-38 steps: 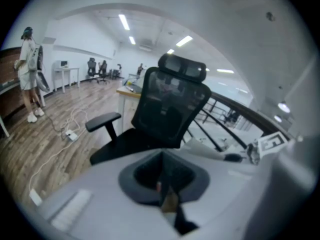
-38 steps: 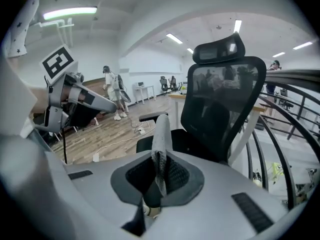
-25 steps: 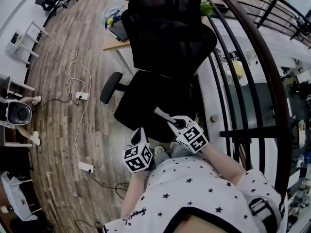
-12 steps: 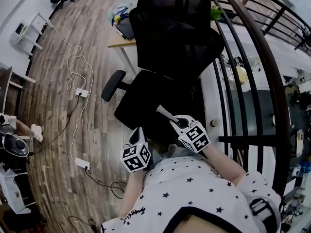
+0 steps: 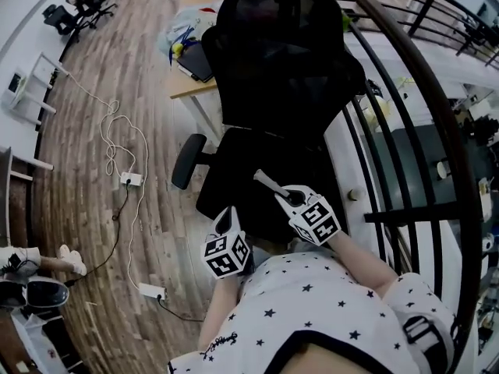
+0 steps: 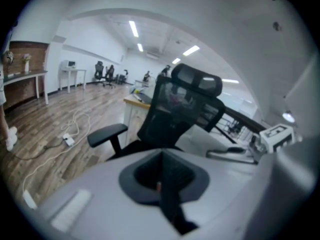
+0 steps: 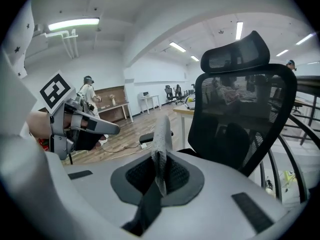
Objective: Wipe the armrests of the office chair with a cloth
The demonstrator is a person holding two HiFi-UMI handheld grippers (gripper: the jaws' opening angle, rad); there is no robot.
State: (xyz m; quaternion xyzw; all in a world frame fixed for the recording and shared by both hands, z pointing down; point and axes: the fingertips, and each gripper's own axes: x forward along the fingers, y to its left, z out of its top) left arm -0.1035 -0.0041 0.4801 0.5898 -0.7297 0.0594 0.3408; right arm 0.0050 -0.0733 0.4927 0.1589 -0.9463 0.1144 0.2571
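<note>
The black mesh office chair (image 5: 277, 76) stands in front of me, its left armrest (image 5: 189, 160) sticking out over the wood floor. My right gripper (image 5: 285, 198) hovers over the seat's front edge, shut on a grey cloth (image 5: 267, 184) that pokes up toward the backrest. In the right gripper view the cloth (image 7: 161, 144) stands upright between the closed jaws of the right gripper (image 7: 159, 171) and partly hides the armrest (image 7: 149, 136). My left gripper (image 5: 226, 220) is beside it at the left, jaws shut and empty, left gripper (image 6: 162, 176) facing the chair (image 6: 180, 109) and armrest (image 6: 107, 131).
A wooden desk (image 5: 195, 84) with clutter stands behind the chair. White cables and power strips (image 5: 130, 179) lie on the floor at the left. A black railing (image 5: 409, 123) runs close along the right. A person (image 7: 89, 91) stands far off.
The head view has swung slightly, so the chair sits a bit further right. Both grippers keep their places by the seat front, and the cloth stays held.
</note>
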